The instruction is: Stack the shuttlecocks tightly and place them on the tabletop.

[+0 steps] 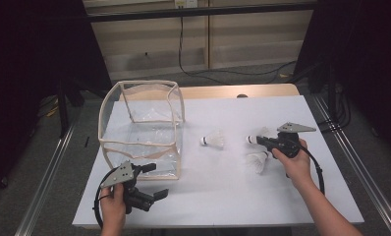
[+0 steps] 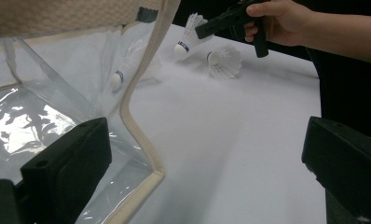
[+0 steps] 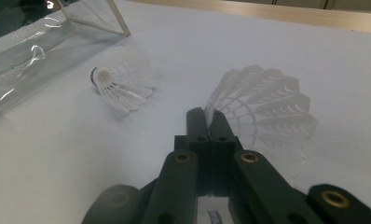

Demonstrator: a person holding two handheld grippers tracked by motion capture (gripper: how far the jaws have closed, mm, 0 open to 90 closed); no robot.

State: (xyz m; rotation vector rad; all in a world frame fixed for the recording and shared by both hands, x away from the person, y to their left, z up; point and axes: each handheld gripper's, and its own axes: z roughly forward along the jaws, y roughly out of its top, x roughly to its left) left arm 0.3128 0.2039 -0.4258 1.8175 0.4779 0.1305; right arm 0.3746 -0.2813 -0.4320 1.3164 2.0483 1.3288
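Shuttlecock (image 1: pixel 259 137) outside clear bag (image 1: pixel 143 129)

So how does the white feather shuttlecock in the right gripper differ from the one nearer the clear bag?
The gripped shuttlecock is pinched in the right gripper's shut jaws; the loose shuttlecock lies untouched on its side. The loose one sits nearer the clear plastic bag than the gripped one. Both are white and feathered.

A white feathered shuttlecock with a blue-banded cork (image 1: pixel 259 136) is pinched by its skirt, lifted at the right of the table, cork pointing left. A second white shuttlecock (image 1: pixel 258 161) lies just near it. A third (image 1: pixel 213 140) lies on its side at the centre.
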